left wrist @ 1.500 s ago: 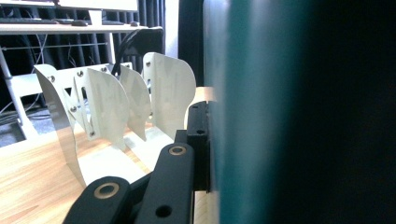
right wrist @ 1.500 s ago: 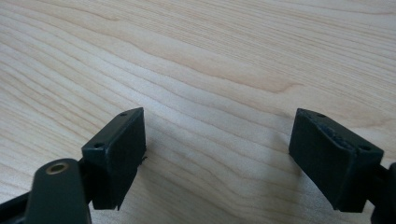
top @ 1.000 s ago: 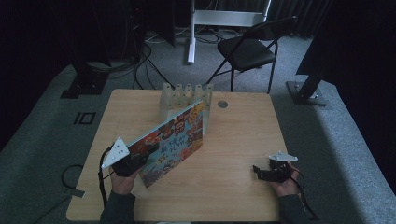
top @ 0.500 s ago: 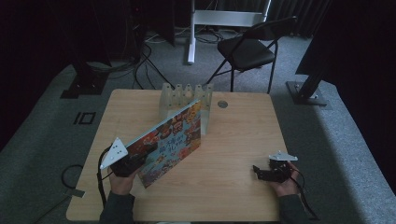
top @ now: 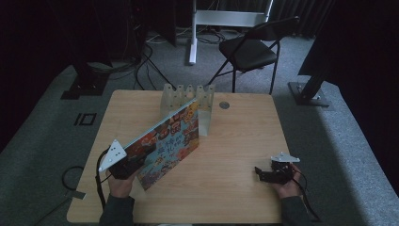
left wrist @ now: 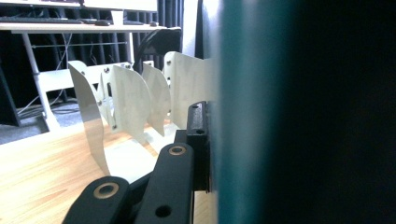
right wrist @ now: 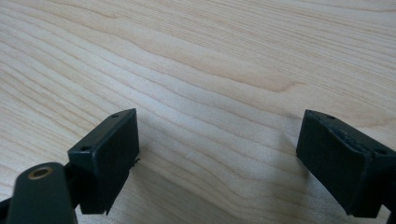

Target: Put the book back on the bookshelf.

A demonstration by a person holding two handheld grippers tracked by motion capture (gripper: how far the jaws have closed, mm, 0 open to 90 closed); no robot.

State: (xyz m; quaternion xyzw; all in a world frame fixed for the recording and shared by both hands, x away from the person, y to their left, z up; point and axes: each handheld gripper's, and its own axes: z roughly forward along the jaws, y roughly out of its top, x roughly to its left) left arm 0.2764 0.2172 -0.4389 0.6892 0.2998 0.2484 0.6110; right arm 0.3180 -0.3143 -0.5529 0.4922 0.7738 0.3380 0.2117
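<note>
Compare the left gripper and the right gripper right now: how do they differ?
The left gripper is shut on the colourful book, holding it tilted toward the white slotted rack; the right gripper is open with nothing between its jaws. The left is raised with the book; the right sits low over the wooden table. Both have black jaws.

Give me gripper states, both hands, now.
Left gripper: shut on the picture book, held tilted toward the white divider rack.
Right gripper: open, nothing between its jaws, low over the table.
</note>
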